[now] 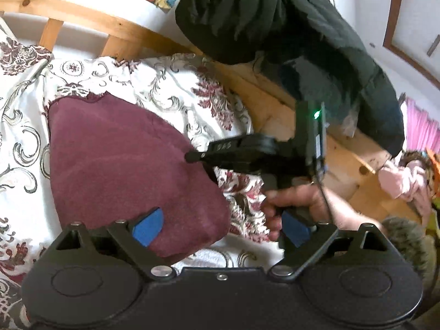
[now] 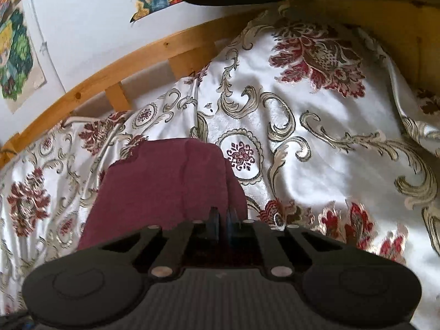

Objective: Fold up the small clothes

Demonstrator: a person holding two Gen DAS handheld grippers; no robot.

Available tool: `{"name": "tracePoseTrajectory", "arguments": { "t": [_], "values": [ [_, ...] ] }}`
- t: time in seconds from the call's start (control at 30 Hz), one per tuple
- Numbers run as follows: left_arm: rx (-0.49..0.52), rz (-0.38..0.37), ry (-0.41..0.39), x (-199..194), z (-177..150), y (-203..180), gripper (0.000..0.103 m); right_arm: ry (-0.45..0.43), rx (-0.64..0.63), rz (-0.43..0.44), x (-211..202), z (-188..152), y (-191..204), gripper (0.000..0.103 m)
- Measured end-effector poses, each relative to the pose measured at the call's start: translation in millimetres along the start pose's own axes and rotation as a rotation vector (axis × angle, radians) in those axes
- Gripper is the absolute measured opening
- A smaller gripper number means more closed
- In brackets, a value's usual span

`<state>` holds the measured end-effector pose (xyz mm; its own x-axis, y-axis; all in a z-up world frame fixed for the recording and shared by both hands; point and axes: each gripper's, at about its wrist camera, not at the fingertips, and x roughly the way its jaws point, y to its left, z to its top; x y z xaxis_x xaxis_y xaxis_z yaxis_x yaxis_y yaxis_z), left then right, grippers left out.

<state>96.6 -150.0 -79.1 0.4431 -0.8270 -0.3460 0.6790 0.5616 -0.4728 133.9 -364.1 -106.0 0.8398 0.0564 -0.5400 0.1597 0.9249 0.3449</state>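
Note:
A maroon cloth [image 1: 121, 170] lies folded on the floral bedspread [image 1: 170, 88]. My left gripper [image 1: 220, 229] is open above the cloth's near edge, its blue pads [image 1: 147, 229] spread wide and holding nothing. My right gripper [image 1: 192, 156] reaches in from the right with its tips at the cloth's right edge. In the right wrist view the right gripper [image 2: 223, 220] is shut, and the maroon cloth [image 2: 165, 181] runs in between its pads.
A wooden bed rail [image 1: 90, 19] runs behind the bedspread, with a white wall and posters [image 2: 16, 55] beyond. A person's dark jacket sleeve [image 1: 302, 41] hangs over the right side. Pink clothes [image 1: 404, 181] lie at the far right.

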Motion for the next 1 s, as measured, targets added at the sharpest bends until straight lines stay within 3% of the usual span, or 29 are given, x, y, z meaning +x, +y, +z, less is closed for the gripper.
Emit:
{"name": "tracePoseTrajectory", "arguments": {
  "t": [0.13,0.23,0.37,0.43,0.5,0.53,0.6,0.67,0.8,1.0],
  "values": [
    [-0.032,0.021,-0.112,-17.9,3.4,1.4,0.1,-0.054,-0.027,-0.024,4.8,4.2,3.1,0.006],
    [-0.077,0.11,-0.213,-31.1,7.4,7.3,0.102,-0.048,-0.009,-0.03,10.4,5.7,0.7,0.006],
    [-0.228,0.213,-0.21,-33.0,13.3,32.3,0.102,-0.013,0.041,-0.014,9.7,2.2,-3.9,0.015],
    [-0.31,0.255,-0.189,-31.8,12.6,45.5,0.102,-0.013,0.064,-0.001,4.1,1.8,-5.6,0.028],
    [-0.363,0.276,-0.169,-30.3,12.1,55.5,0.102,-0.002,0.095,0.016,-2.4,-0.7,-8.3,0.054],
    [-0.381,0.283,-0.156,-29.3,12.0,59.0,0.102,0.009,0.113,0.028,-6.4,-2.5,-9.9,0.06],
    [-0.409,0.294,-0.126,-26.3,11.5,65.0,0.102,0.055,0.144,0.063,-14.2,-5.6,-13.5,0.09],
    [-0.437,0.304,-0.099,-23.6,9.7,71.1,0.102,0.091,0.153,0.086,-24.3,-9.1,-15.5,0.097],
    [-0.496,0.312,-0.062,-20.7,5.2,82.7,0.102,0.134,0.059,0.076,-50.9,-17.3,-12.7,0.103],
    [-0.604,0.338,-0.053,-22.7,-0.5,99.7,0.102,0.23,-0.072,0.21,-75.0,-26.9,12.4,0.101]
  ]
}}
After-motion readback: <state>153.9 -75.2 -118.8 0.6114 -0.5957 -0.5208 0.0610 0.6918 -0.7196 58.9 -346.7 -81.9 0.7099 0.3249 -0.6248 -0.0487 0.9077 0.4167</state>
